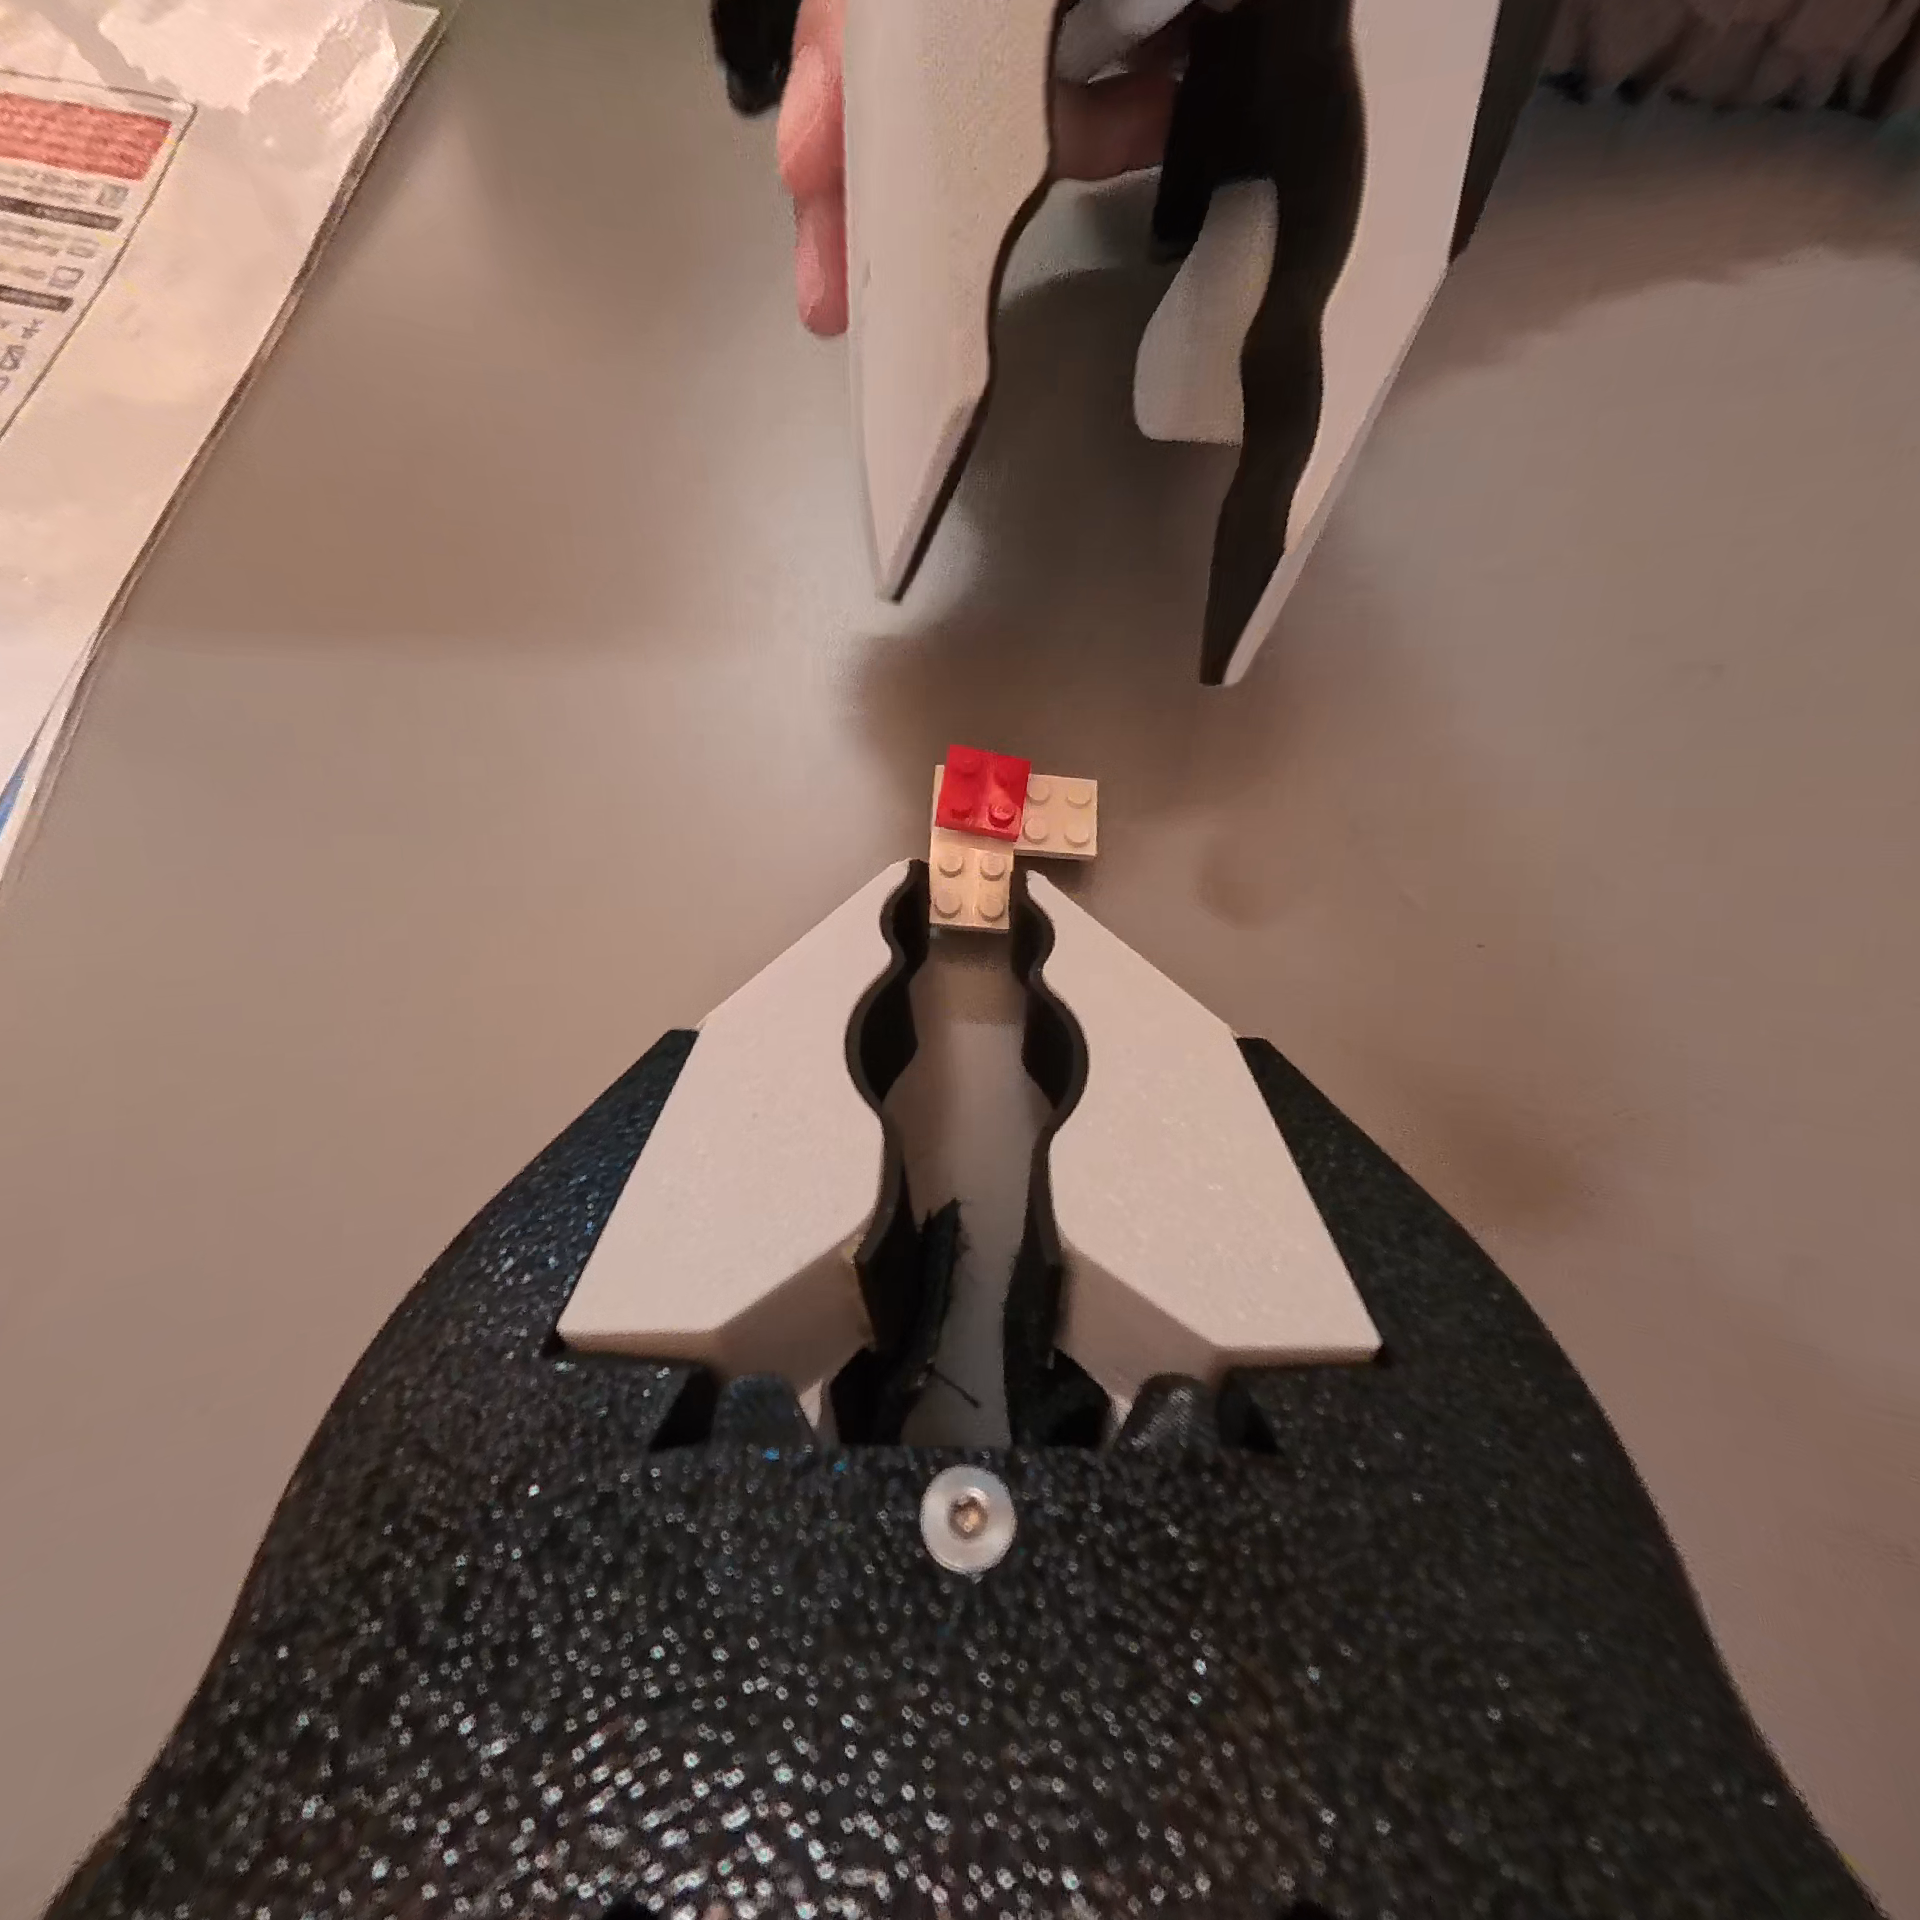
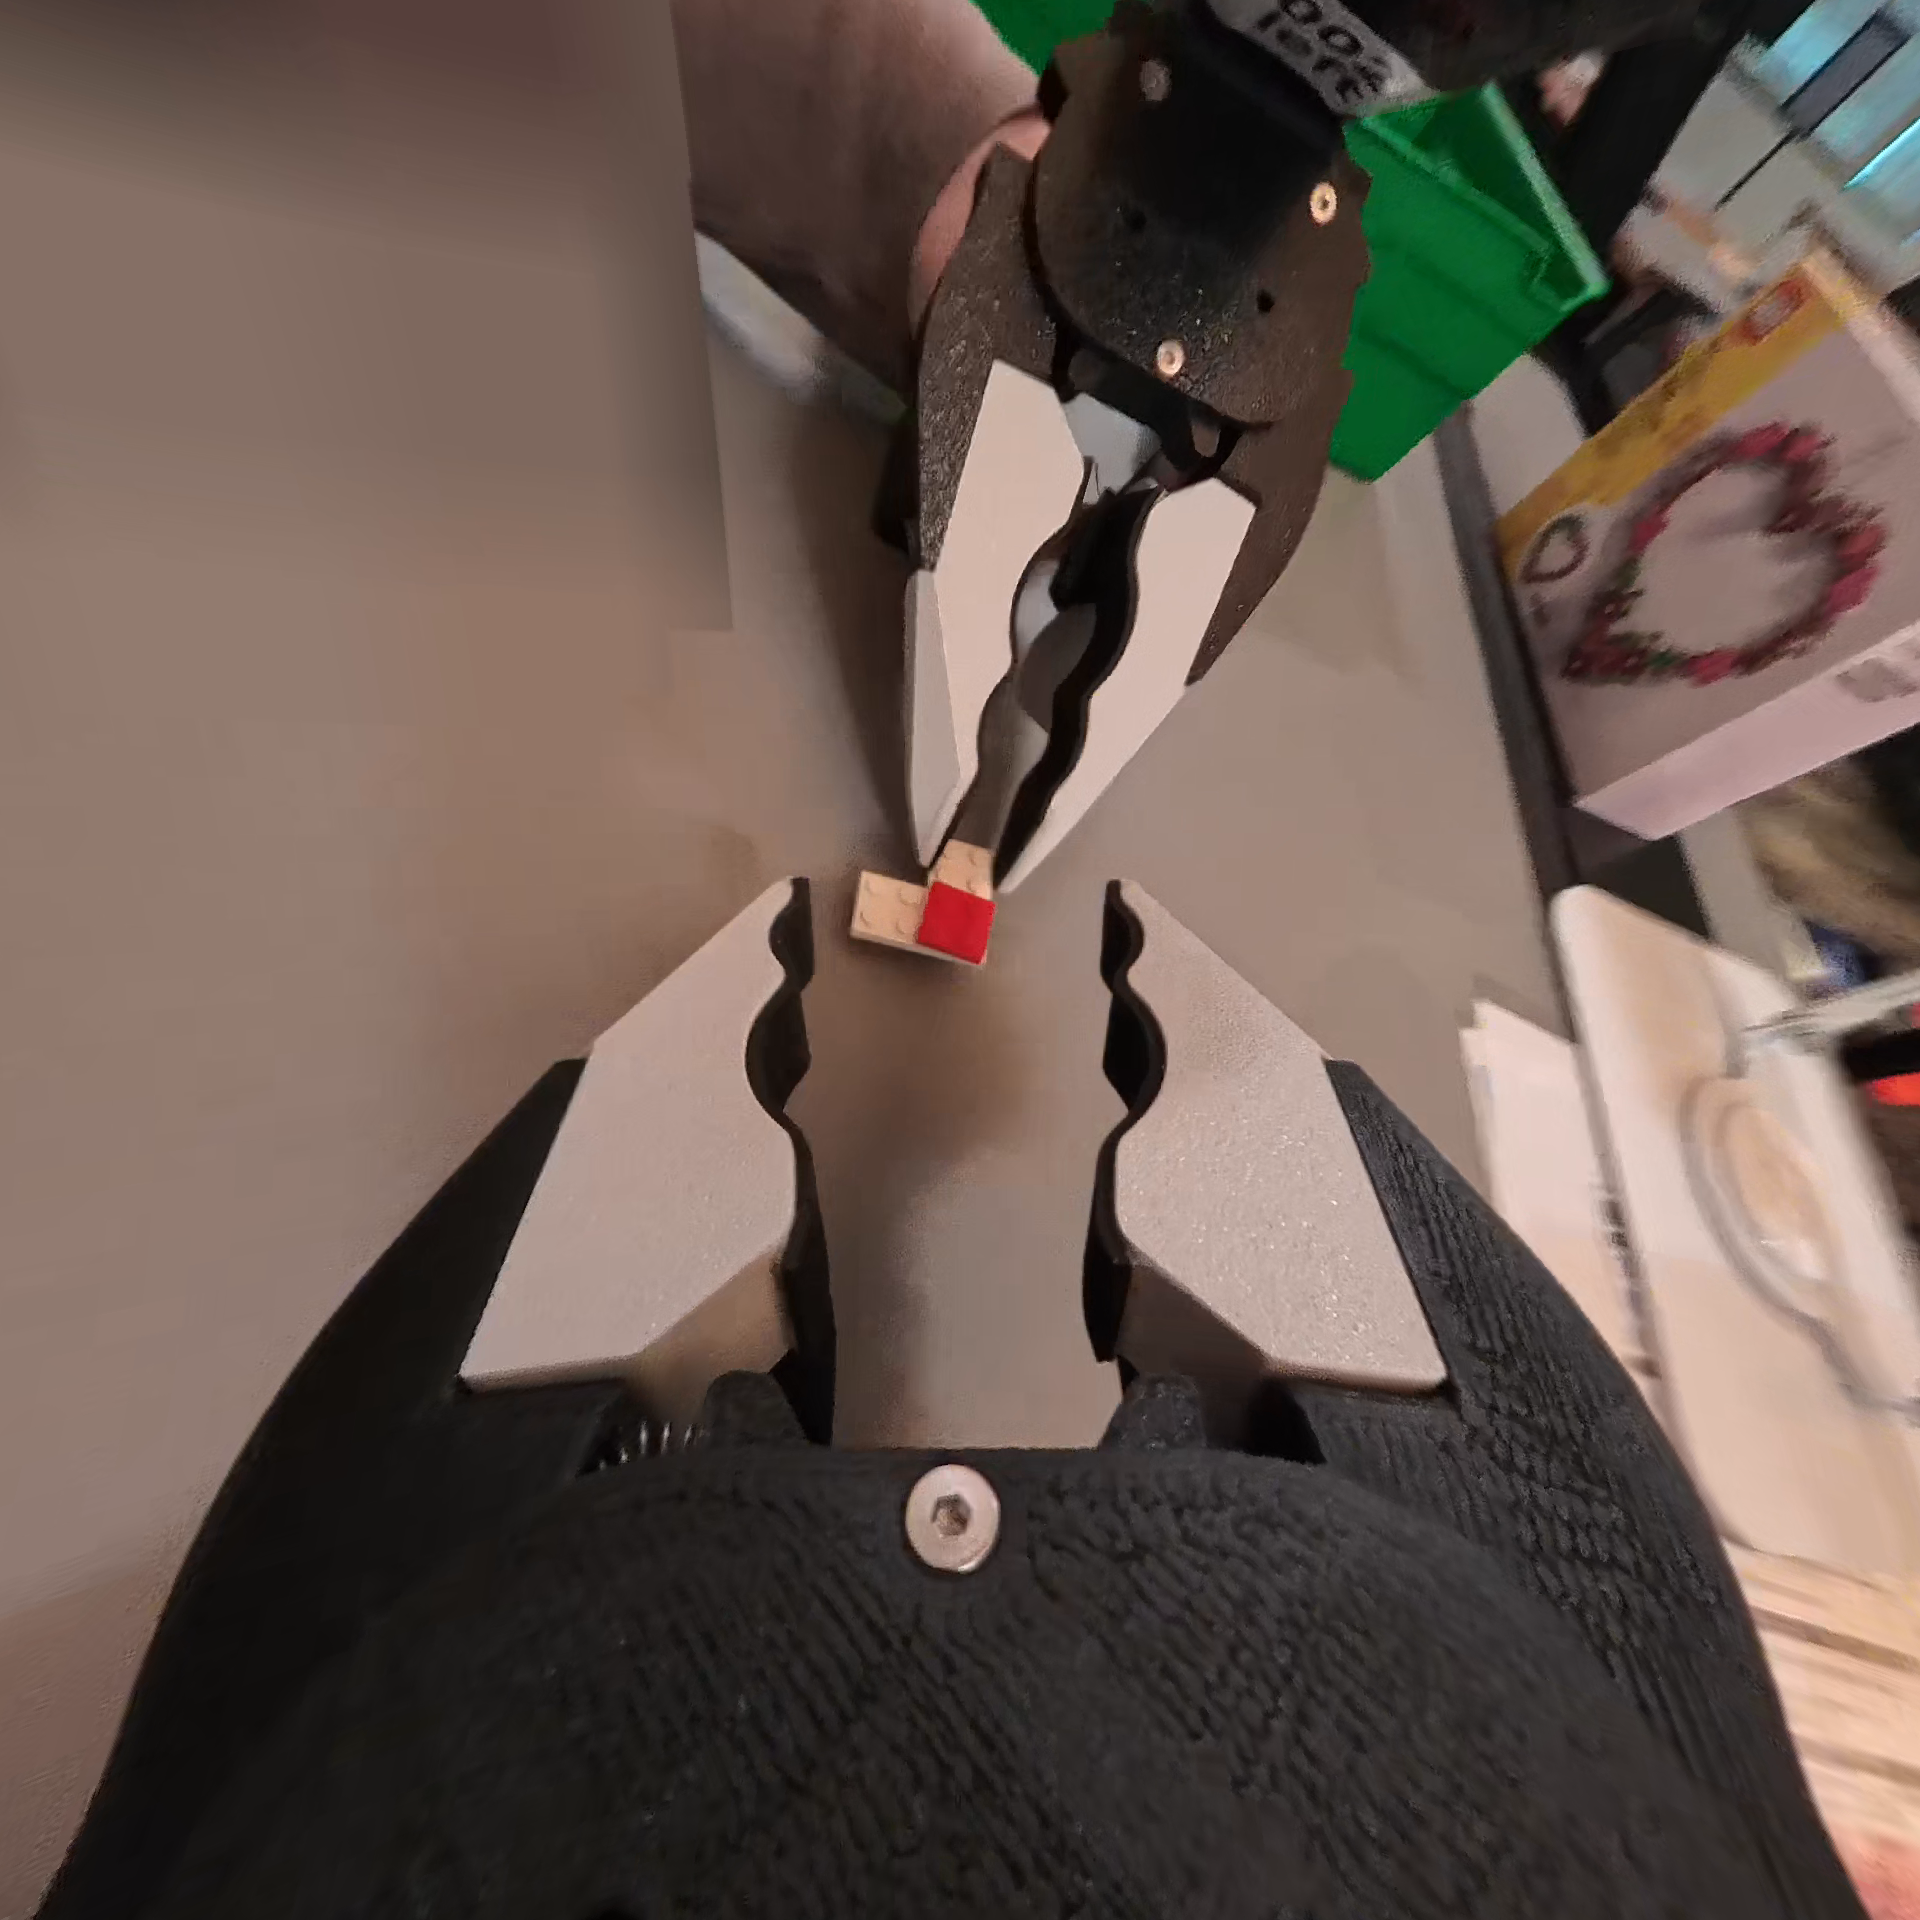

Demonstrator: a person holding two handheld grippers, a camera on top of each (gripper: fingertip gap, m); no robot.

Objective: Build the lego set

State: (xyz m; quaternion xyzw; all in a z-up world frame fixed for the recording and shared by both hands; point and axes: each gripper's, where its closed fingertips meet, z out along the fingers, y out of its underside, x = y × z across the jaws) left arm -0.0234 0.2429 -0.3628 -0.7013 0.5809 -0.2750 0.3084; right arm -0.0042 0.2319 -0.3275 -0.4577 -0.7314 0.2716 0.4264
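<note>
The left claw (image 1: 975, 883) is pinching the tan plate (image 1: 971, 883) steady, red brick (image 1: 982, 788) just past it, while the right claw (image 2: 951, 894) is hanging spread wide.

Surface (image 1: 520, 727): plain grey-beige, matte, with a few faint dark smudges at right in the left wrist view.
Lego assembly (image 1: 1003, 836): tan L-shaped plate lying flat on the surface, a red square plate (image 2: 956, 920) stacked on its corner.
Printed sheets (image 1: 156, 312): flat at the far left edge.
White tray (image 2: 1704, 1195): blurred, at the right edge.
</note>
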